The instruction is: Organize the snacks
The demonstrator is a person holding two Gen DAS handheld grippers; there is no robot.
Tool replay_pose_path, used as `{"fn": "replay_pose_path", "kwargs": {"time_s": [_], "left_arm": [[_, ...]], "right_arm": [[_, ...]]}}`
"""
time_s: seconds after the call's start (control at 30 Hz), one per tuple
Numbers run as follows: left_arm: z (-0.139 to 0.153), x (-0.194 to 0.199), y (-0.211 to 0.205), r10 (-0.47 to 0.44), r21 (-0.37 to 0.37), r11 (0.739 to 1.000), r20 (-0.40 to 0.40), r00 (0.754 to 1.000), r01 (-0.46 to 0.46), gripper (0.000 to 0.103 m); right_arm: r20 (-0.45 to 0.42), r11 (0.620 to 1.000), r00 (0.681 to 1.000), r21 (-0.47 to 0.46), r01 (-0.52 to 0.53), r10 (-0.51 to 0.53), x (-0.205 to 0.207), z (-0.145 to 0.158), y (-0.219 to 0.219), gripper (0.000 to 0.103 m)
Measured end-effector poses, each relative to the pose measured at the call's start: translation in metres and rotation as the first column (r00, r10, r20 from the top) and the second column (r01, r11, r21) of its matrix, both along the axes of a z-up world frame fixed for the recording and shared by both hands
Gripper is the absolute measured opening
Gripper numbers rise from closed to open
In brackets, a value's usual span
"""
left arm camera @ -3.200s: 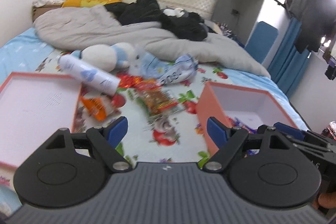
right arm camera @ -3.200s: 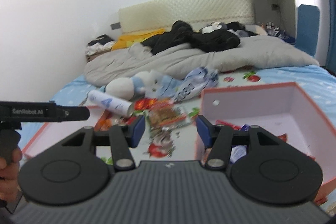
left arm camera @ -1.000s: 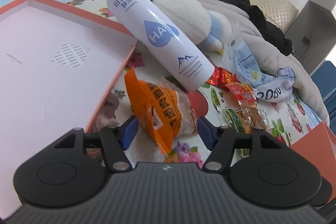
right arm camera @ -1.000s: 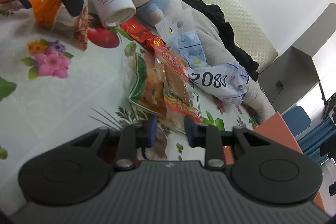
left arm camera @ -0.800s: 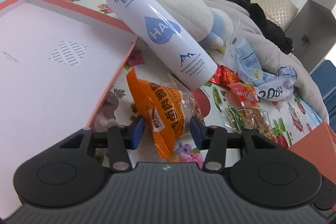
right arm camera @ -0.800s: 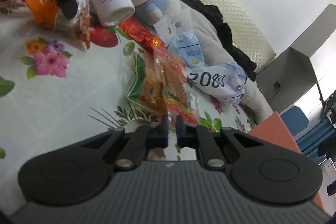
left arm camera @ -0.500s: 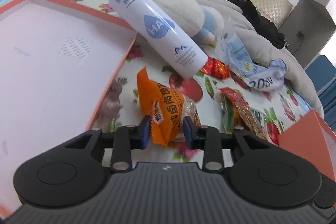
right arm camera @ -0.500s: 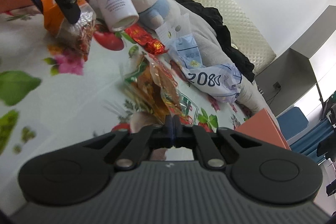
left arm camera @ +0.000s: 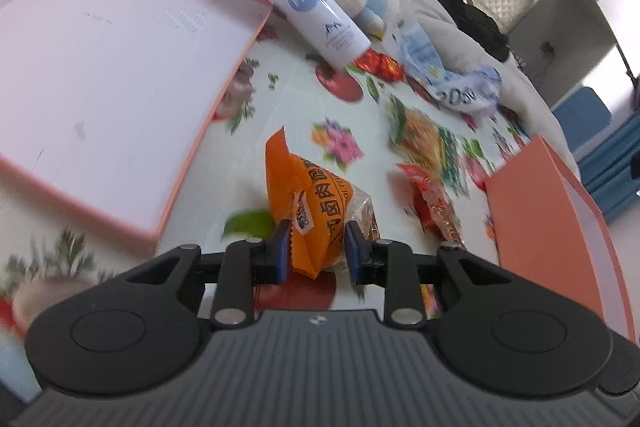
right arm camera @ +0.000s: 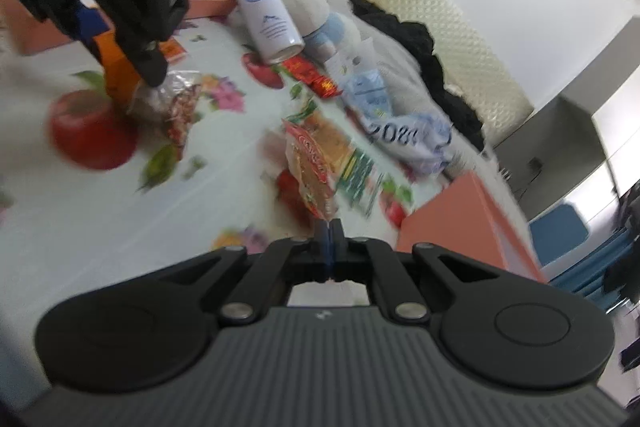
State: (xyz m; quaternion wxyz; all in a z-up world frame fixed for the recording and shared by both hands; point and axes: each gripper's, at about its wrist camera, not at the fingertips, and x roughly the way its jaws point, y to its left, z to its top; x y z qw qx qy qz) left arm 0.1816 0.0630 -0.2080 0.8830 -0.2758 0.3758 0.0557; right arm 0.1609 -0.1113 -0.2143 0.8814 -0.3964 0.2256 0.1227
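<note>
The left gripper (left arm camera: 314,253) is closing on the orange snack packet (left arm camera: 310,205) (near the pink tray (left arm camera: 168,203)); the right gripper (right arm camera: 329,233) pinches the red snack packet (right arm camera: 310,163) beyond it.

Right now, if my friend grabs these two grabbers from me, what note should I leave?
Left gripper: jaws closing on the orange plastic snack packet, lifted off the bed.
Right gripper: shut on the edge of the red-and-clear snack packet.
Orange cardboard box: at right.
Green snack packet and red foil wrapper lie on the flowered sheet.
Left: drop both held packets in, then collect those.
</note>
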Motion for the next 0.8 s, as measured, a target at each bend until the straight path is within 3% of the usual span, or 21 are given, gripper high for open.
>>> {"fn": "replay_pose_path", "kwargs": {"time_s": [0.37, 0.67, 0.73, 0.8], "left_arm": [[0.005, -0.056, -0.013, -0.063, 0.005, 0.998, -0.031, 0.998, 0.064, 0.032], [0.004, -0.073, -0.016, -0.076, -0.003, 0.997, -0.067, 0.995, 0.076, 0.033], [0.004, -0.072, -0.017, -0.082, 0.008, 0.997, -0.076, 0.994, 0.082, 0.038], [0.005, -0.071, -0.018, -0.086, 0.012, 0.996, -0.078, 0.993, 0.087, 0.052]], "right_arm": [[-0.164, 0.990, 0.986, 0.142, -0.020, 0.044, -0.073, 0.025, -0.024, 0.003], [-0.251, 0.968, 0.964, 0.251, -0.021, 0.086, -0.092, 0.036, -0.031, 0.004], [-0.264, 0.956, 0.960, 0.292, -0.012, 0.092, -0.091, 0.039, -0.035, 0.007], [-0.288, 0.942, 0.952, 0.336, 0.001, 0.102, -0.088, 0.040, -0.040, 0.009]]}}
